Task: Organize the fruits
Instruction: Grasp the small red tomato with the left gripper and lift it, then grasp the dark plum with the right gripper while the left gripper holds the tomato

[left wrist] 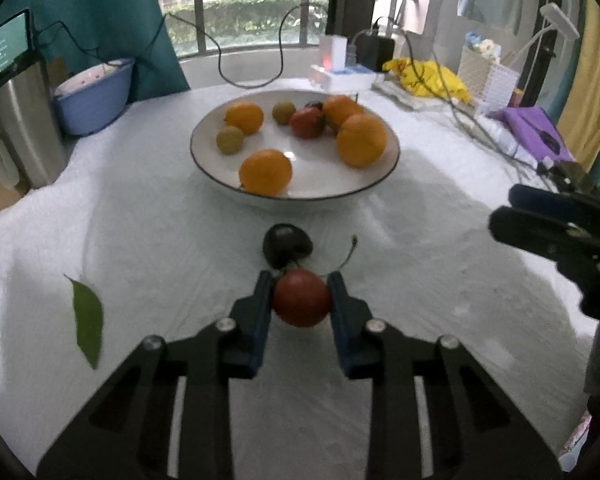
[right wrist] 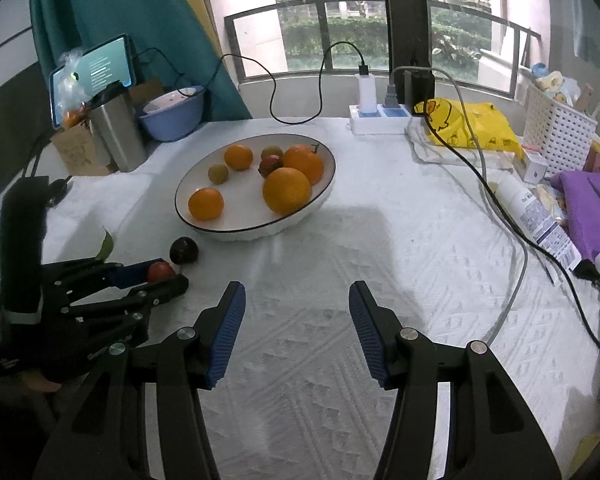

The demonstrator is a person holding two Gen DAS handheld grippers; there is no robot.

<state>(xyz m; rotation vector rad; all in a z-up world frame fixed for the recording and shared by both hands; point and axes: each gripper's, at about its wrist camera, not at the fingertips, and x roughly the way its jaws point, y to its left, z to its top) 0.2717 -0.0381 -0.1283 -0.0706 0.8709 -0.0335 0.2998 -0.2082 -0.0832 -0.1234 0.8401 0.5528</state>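
My left gripper [left wrist: 301, 280] is shut on a small red fruit [left wrist: 302, 298], just above the white cloth; it also shows in the right wrist view [right wrist: 160, 271]. A dark fruit [left wrist: 287, 244] lies on the cloth just beyond it, in front of the white bowl [left wrist: 204, 168]. The bowl holds several oranges, two small green fruits and a red fruit [left wrist: 307, 122]. My right gripper [right wrist: 297, 292] is open and empty over the cloth, to the right of the left gripper and short of the bowl [right wrist: 328, 188].
A green leaf [left wrist: 87, 320] lies on the cloth at the left. A steel flask [left wrist: 24, 120] and blue basin [left wrist: 94, 96] stand at the back left. A power strip [right wrist: 376, 120], cables, yellow bag [right wrist: 472, 124], white basket [right wrist: 556, 132] and purple cloth [right wrist: 588, 208] crowd the right side.
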